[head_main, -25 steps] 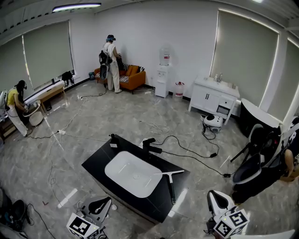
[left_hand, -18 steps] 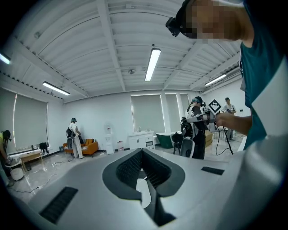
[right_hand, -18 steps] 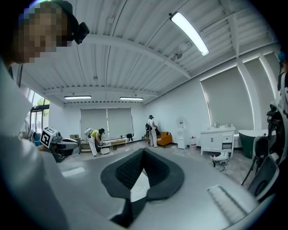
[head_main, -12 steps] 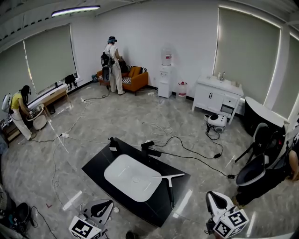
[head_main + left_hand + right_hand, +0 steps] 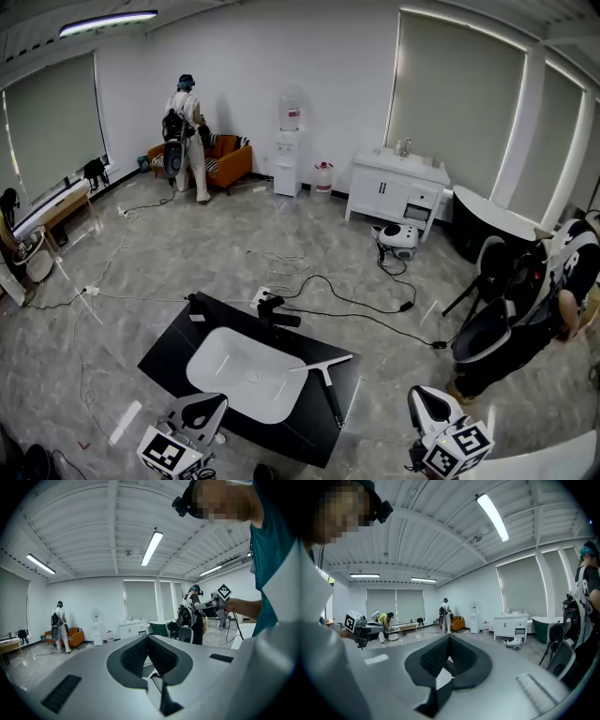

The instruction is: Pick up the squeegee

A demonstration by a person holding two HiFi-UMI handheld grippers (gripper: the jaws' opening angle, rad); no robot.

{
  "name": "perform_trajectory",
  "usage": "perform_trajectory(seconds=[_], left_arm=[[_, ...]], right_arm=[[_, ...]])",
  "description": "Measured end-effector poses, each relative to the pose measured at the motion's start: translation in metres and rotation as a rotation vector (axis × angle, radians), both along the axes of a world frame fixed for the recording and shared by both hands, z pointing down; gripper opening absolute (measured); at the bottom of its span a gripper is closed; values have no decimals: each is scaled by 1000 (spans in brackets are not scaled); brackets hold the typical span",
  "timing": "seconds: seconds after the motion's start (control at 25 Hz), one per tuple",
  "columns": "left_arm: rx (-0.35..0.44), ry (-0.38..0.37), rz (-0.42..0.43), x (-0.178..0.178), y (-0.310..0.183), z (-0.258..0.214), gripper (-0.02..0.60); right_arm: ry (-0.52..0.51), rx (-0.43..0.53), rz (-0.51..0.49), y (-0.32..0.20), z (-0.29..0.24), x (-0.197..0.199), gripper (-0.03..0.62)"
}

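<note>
The squeegee (image 5: 323, 369) lies on the black countertop (image 5: 305, 427), its white blade at the right rim of the white sink basin (image 5: 246, 375) and its black handle running toward me. My left gripper (image 5: 214, 405) hovers at the counter's near left corner, jaws shut and empty. My right gripper (image 5: 422, 401) is off the counter's right end, over the floor, also shut on nothing. In the left gripper view the left gripper (image 5: 148, 636) has its pads together; in the right gripper view the right gripper (image 5: 449, 637) likewise. Neither gripper view shows the squeegee.
A black faucet (image 5: 275, 315) stands at the basin's far edge. Cables (image 5: 356, 302) snake over the floor behind. A black chair (image 5: 492, 323) and a person (image 5: 574, 277) are at the right. A white vanity (image 5: 396, 192), water dispenser (image 5: 289, 145) and orange sofa (image 5: 220, 159) line the far wall.
The head view has swung to the right, so the counter, the squeegee and the far person sit further left in the picture. Both grippers stay low in the frame's corners.
</note>
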State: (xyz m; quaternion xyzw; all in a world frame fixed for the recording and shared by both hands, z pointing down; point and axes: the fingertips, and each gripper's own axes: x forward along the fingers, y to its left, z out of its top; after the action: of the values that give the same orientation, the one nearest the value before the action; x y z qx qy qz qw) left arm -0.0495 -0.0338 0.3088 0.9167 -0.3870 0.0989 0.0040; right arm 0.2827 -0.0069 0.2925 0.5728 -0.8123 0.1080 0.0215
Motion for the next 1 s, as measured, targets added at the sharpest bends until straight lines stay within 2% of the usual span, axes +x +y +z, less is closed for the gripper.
perform_trajectory(seconds=[0.36,0.72,1.0], left_arm=[[-8,37,123,-27,-62,9,6],[-38,15,212,-48,-97,41,6],[-63,13,145,-69,-120,49,6]], right_arm=[[52,-20,109,-25,4,-36,9],[64,-58,122,-54,27,-66,11],[59,-66,86,-90,41,-72,11]])
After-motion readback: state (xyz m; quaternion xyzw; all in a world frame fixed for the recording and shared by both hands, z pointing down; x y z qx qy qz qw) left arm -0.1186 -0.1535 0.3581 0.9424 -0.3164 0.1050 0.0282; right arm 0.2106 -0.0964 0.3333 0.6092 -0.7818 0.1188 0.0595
